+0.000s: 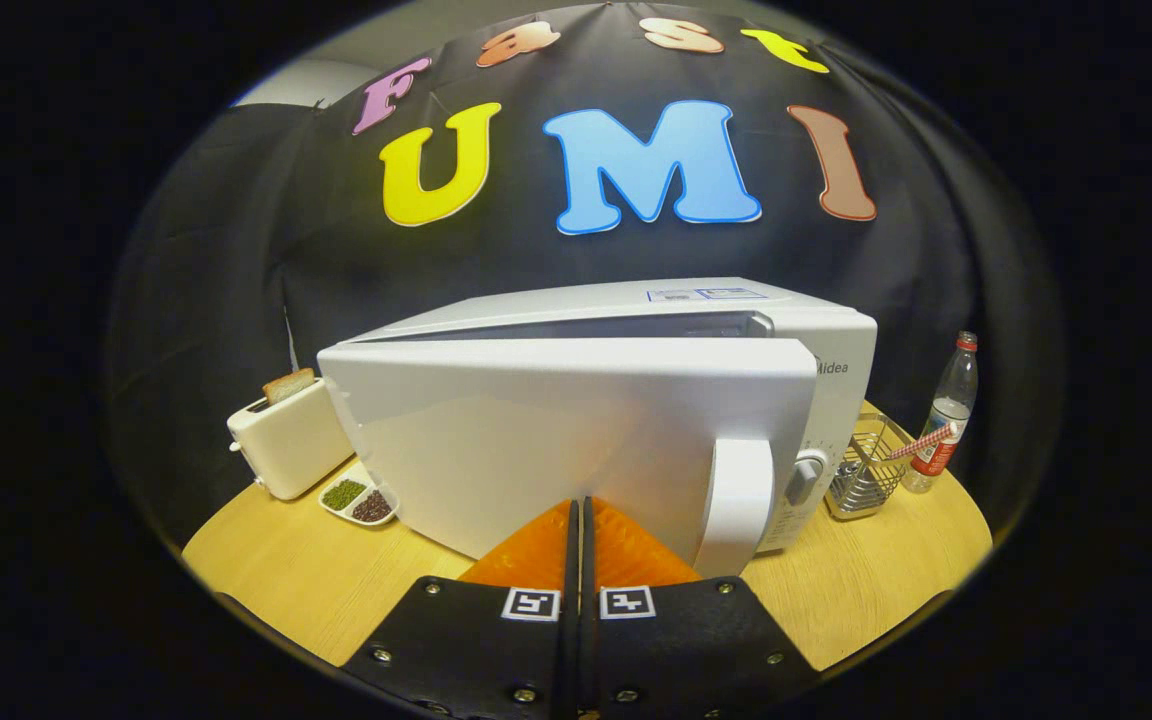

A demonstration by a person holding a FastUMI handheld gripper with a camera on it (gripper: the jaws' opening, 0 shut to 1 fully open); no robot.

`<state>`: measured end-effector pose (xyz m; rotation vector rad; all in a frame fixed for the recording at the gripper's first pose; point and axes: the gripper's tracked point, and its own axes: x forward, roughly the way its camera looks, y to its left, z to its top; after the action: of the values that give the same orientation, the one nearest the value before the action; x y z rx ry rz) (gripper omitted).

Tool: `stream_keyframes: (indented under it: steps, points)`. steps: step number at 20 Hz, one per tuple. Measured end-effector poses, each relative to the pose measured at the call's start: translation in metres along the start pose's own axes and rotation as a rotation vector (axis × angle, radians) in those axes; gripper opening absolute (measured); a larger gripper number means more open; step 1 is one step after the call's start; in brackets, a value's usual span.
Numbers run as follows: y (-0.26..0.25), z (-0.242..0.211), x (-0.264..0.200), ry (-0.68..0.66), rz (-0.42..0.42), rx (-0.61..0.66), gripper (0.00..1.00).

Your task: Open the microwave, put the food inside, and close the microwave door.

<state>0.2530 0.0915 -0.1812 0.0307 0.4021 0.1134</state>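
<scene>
A white microwave [841, 345] stands on the wooden table [276, 590]. Its door [536, 430] is ajar, swung a little way out from the body, with a gap showing along the top. The door's white handle [741, 500] is at its right side, just right of my fingers. My gripper [581, 502] is shut with nothing between its fingers. Its tips rest against the lower front of the door. The door hides the inside of the oven.
Left of the microwave stands a white toaster [291, 445] with a slice of bread in it. In front of it lies a small two-part dish [359, 500] of beans. To the right are a wire rack [866, 470] and a plastic bottle [946, 415].
</scene>
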Motion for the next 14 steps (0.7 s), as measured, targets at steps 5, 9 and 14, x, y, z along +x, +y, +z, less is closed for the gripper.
stream_keyframes:
  steps: [5,9,14]
  points:
    - [-0.018,0.011,0.022,-0.007,-0.043,0.037,0.01]
    - [-0.022,0.012,0.025,-0.016,-0.056,0.006,0.00]
    - [-0.021,0.015,0.031,-0.013,-0.075,0.046,0.01]
